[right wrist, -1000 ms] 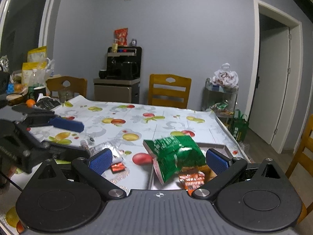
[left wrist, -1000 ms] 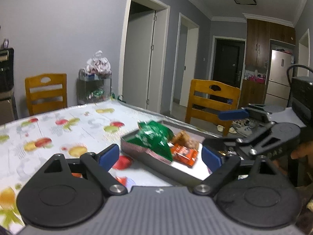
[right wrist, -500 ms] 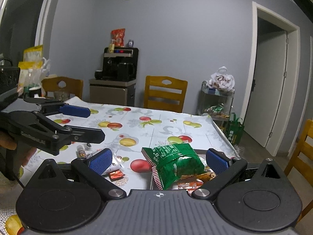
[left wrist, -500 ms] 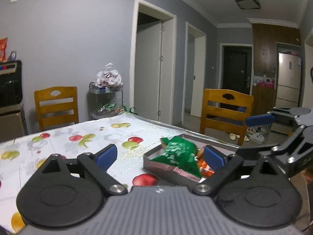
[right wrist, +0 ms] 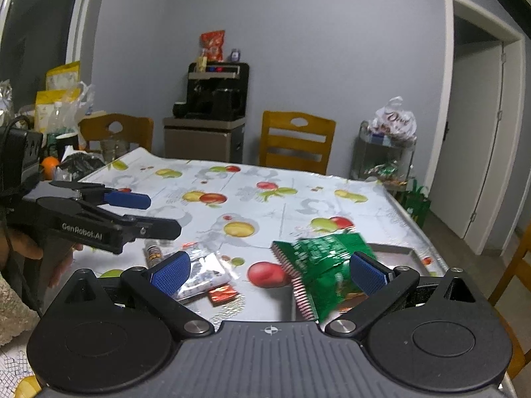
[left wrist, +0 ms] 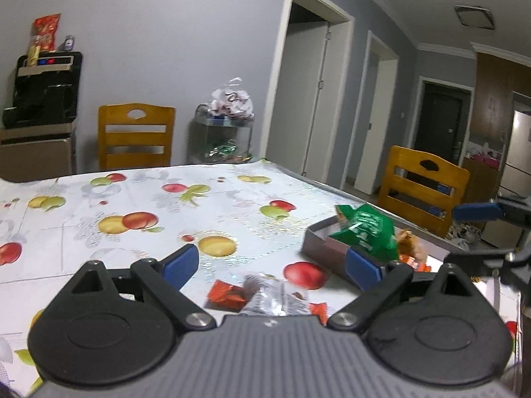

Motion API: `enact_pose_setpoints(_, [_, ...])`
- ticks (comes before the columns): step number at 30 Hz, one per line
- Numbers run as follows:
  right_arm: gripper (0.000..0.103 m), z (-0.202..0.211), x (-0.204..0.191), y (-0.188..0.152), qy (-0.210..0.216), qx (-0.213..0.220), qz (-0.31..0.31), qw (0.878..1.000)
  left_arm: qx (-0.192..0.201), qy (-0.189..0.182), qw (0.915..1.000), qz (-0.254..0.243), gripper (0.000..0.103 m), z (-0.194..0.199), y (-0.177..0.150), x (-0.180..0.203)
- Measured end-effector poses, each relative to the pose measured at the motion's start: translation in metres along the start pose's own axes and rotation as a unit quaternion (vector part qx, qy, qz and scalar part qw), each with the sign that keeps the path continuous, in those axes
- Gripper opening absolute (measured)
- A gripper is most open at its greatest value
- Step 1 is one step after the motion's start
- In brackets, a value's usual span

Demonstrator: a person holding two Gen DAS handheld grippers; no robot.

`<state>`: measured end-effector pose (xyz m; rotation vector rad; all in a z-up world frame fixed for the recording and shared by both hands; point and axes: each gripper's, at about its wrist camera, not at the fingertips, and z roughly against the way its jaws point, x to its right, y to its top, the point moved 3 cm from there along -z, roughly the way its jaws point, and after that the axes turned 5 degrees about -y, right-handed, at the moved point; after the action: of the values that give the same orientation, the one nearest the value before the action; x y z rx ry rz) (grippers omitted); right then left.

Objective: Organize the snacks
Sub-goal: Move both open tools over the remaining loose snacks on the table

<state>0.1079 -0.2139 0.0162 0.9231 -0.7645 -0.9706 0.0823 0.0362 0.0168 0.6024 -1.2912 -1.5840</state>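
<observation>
Both grippers, left (left wrist: 272,265) and right (right wrist: 268,270), gape wide and empty; the silver packet (right wrist: 202,277) near the table's (right wrist: 265,199) near edge looks light, crinkly, slippery—pinch its flat middle.

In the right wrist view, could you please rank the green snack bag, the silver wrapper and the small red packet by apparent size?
1. green snack bag
2. silver wrapper
3. small red packet
All lie at a similar nearness, so the order looks sound.

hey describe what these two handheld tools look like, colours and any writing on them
Both tools share one design. The right tool has black linkage arms, round black pivot housings, silver pins, a ribbed grey body and blue textured pads. The left tool, seen side-on, carries white "GenRobot.AI" lettering and a black cable.
</observation>
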Motion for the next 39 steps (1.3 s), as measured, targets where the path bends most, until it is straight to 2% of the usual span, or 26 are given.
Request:
enact_pose_setpoints(5, [0.103,-0.012,-0.011,0.000,0.019,-0.006,0.000,1.000,0.002,0.019,0.9998,0.002,0.096,0.003,0.000,-0.010])
enact_pose_setpoints(10, [0.103,-0.020,-0.020,-0.003,0.035,-0.013,0.005,0.999,-0.014,0.039,0.9990,0.013,0.096,-0.003,-0.004,-0.018])
enact_pose_setpoints(25, [0.103,-0.030,-0.027,-0.009,0.051,-0.039,0.007,0.998,-0.024,0.071,0.9970,0.018,0.096,-0.005,-0.006,-0.031])
enact_pose_setpoints(30, [0.103,-0.039,-0.037,-0.012,0.063,-0.060,0.013,0.996,-0.036,0.073,0.9966,0.014,0.096,-0.009,-0.009,-0.033])
enact_pose_setpoints(32, [0.103,-0.046,-0.045,-0.012,0.069,-0.071,0.012,0.995,-0.036,0.086,0.9955,0.015,0.096,-0.010,-0.010,-0.036])
enact_pose_setpoints(34, [0.103,-0.054,-0.055,-0.009,0.075,-0.075,0.010,0.994,-0.030,0.110,0.9930,0.030,0.096,-0.009,-0.009,-0.044])
enact_pose_setpoints(39, [0.103,-0.078,-0.080,-0.001,0.061,-0.066,0.020,0.996,-0.015,0.137,0.9877,0.075,0.096,-0.002,-0.008,-0.065])
